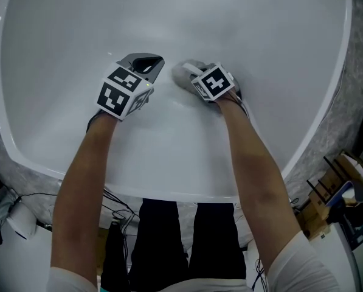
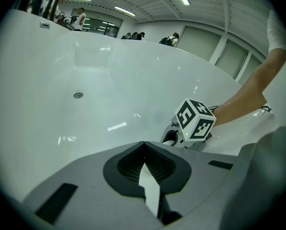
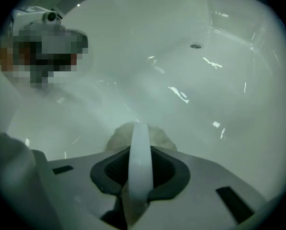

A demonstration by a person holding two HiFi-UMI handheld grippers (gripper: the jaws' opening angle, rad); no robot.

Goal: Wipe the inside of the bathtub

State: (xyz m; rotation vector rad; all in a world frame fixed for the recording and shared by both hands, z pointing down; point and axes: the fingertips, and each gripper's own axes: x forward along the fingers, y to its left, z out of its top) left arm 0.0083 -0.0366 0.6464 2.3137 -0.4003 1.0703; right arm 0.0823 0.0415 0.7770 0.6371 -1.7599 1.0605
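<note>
Lying against inner surface of glossy white bathtub (image 1: 278,47), crumpled pale grey cloth (image 1: 182,73) sits pinched in right tongs (image 1: 195,78), touching tub. Left tongs (image 1: 147,66) just beside, jaws together, holding nothing. Small round metal drain (image 2: 78,95) farther along tub.

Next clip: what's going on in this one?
A person leans over a white bathtub with a handheld tool in each hand, both down inside it. The right tool is shut on a pale cloth that lies against the tub's inner surface, so wiping looks under way. The left tool is shut with nothing in it, held low just beside the right one.
</note>
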